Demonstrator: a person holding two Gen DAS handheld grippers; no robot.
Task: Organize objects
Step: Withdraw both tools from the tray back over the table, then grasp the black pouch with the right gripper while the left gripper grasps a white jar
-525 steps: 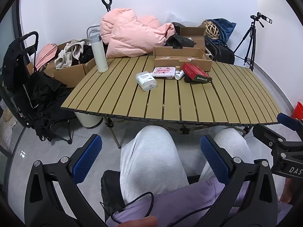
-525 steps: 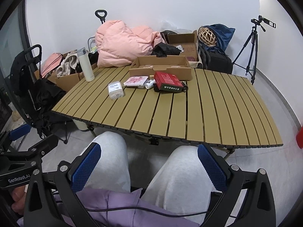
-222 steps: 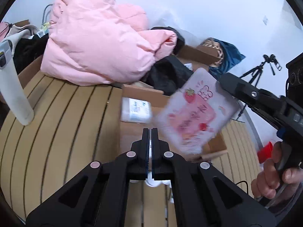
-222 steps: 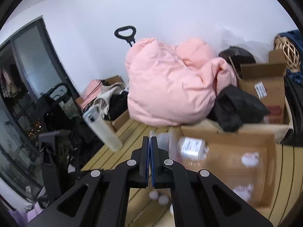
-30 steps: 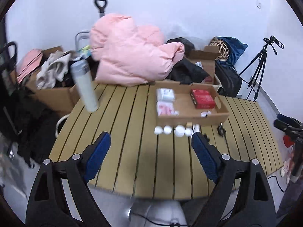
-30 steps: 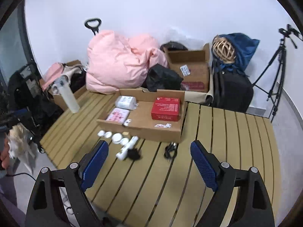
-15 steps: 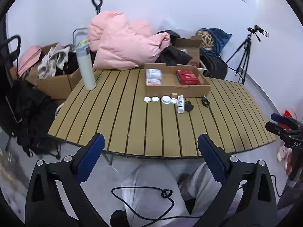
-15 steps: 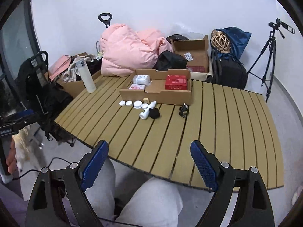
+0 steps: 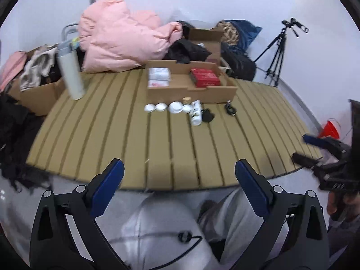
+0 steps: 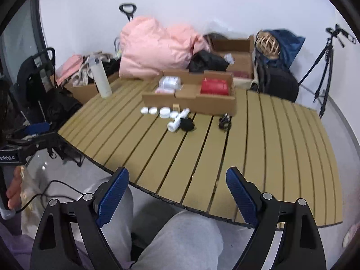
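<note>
A shallow cardboard tray (image 9: 191, 90) (image 10: 193, 102) sits at the back of the slatted table (image 9: 112, 126) (image 10: 270, 139). It holds a red box (image 9: 204, 77) (image 10: 213, 86), a white packet (image 9: 158, 73) (image 10: 169, 81) and a pink packet (image 9: 157, 82). In front of it lie several small white jars (image 9: 176, 107) (image 10: 164, 112), a white tube (image 9: 195, 112) (image 10: 177, 120), a black lump (image 9: 207, 115) (image 10: 187, 124) and a black clip (image 9: 230, 109) (image 10: 225, 120). My left gripper (image 9: 180, 186) and right gripper (image 10: 177, 193) are open and empty, held over my lap off the table's front edge.
A white bottle (image 9: 70, 76) (image 10: 101, 78) stands at the table's back left. A pink duvet (image 9: 123, 36), boxes, bags and a tripod (image 9: 276, 51) crowd behind the table. My grey-trousered knees (image 10: 180, 243) are below the grippers.
Both grippers have stayed open and empty while drawing slightly in and shifting; the views are blurred by motion. The objects on the table have not moved.
</note>
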